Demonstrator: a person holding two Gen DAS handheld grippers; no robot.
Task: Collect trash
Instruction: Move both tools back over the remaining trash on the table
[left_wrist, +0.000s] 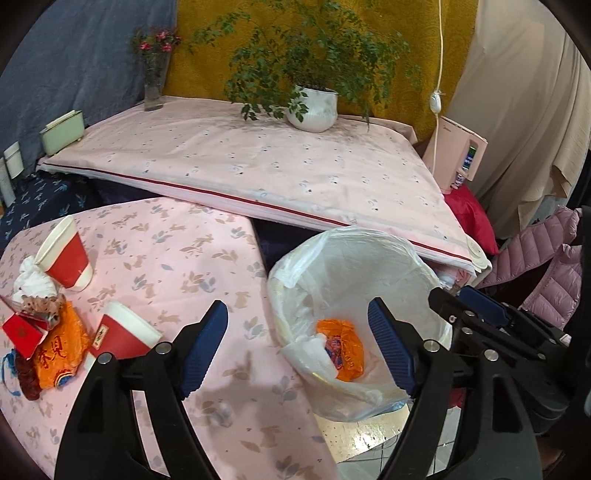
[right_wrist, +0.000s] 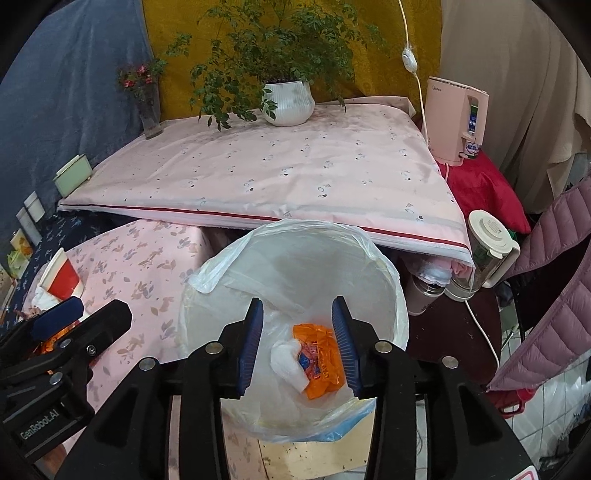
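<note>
A trash bin lined with a clear plastic bag (left_wrist: 369, 254) (right_wrist: 384, 280) stands beside the pink table (left_wrist: 177, 258). An orange wrapper (left_wrist: 345, 350) (right_wrist: 321, 354) and a white tissue (right_wrist: 286, 358) lie inside it. My left gripper (left_wrist: 299, 343) is open and empty, spanning the table edge and the bin's rim. My right gripper (right_wrist: 298, 343) is open and empty above the bin. On the table's left lie two red paper cups (left_wrist: 68, 254) (left_wrist: 122, 332), an orange wrapper (left_wrist: 59, 350), a red packet (left_wrist: 22, 330) and crumpled white tissue (left_wrist: 31, 280).
A higher pink-covered table (left_wrist: 258, 162) behind holds a potted plant (left_wrist: 314, 107), a flower vase (left_wrist: 153, 88) and a green box (left_wrist: 61, 133). A pink kettle (right_wrist: 456, 118), a blender jug (right_wrist: 484, 251) and a pink jacket (right_wrist: 546, 295) are on the right.
</note>
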